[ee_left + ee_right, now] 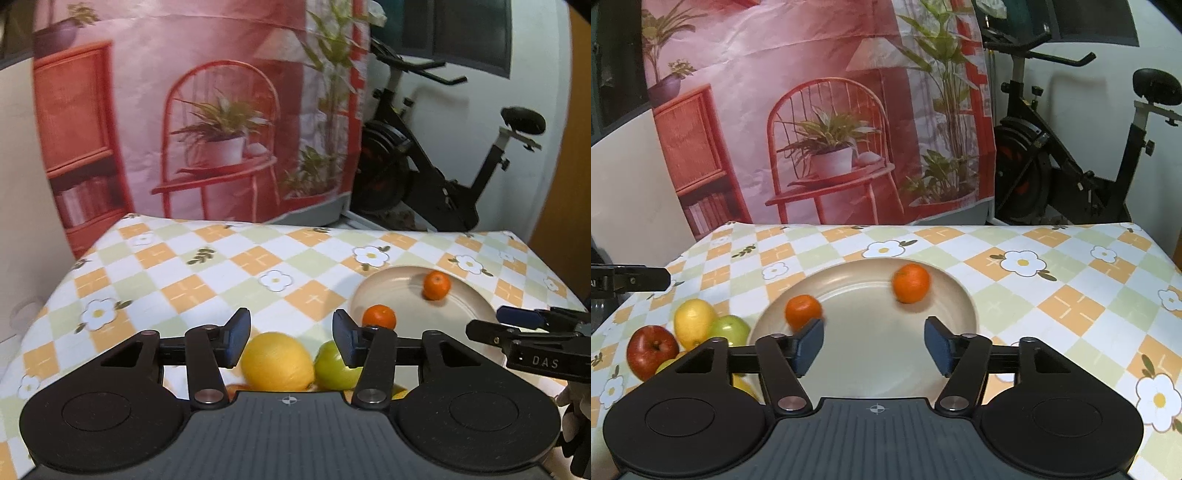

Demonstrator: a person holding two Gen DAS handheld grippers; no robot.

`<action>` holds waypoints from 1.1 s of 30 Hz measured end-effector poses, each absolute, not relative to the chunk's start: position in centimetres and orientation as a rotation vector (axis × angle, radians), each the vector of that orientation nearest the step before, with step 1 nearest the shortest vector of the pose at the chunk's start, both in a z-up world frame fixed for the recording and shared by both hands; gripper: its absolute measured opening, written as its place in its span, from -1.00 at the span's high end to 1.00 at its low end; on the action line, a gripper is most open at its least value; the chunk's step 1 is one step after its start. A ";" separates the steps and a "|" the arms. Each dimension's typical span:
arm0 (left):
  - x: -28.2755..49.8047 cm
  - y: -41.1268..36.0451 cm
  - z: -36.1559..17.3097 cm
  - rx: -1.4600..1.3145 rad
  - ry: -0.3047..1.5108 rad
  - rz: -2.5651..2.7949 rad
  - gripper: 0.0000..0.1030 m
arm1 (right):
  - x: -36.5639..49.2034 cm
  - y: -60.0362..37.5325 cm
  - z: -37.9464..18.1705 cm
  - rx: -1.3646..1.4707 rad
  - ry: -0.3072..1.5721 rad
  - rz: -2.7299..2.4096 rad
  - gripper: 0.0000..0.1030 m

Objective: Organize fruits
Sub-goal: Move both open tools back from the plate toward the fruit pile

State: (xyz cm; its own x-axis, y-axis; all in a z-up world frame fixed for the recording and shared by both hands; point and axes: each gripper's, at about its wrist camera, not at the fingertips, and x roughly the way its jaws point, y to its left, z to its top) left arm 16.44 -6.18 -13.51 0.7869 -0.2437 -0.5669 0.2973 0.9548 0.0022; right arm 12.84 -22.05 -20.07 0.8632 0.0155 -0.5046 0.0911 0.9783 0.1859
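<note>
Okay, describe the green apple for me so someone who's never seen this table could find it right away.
Start at the round cream plate on the checkered floral tablecloth, then look just off its left rim to the cluster of loose fruit. The round green apple sits closest to the plate, touching the yellow lemon, with the red apple further left. It is the only green fruit clearly in view there.

Both wrist views face the backdrop (pixel 207 110), sharing the plate (pixel 960 295).

Two oranges (pixel 911 283) on the plate (pixel 960 295); lemon (pixel 694 322), green apple (pixel 729 328), red apple (pixel 652 350) beside it.
</note>
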 end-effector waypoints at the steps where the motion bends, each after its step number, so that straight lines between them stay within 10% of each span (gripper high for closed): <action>1: 16.1 -5.9 -13.4 0.086 0.598 -0.285 -0.04 | 12.6 -21.7 -20.0 0.204 0.524 -0.039 -0.17; 33: 9.2 -0.6 -14.7 0.044 0.549 -0.238 -0.18 | 5.8 -16.1 -19.5 0.198 0.493 0.025 -0.45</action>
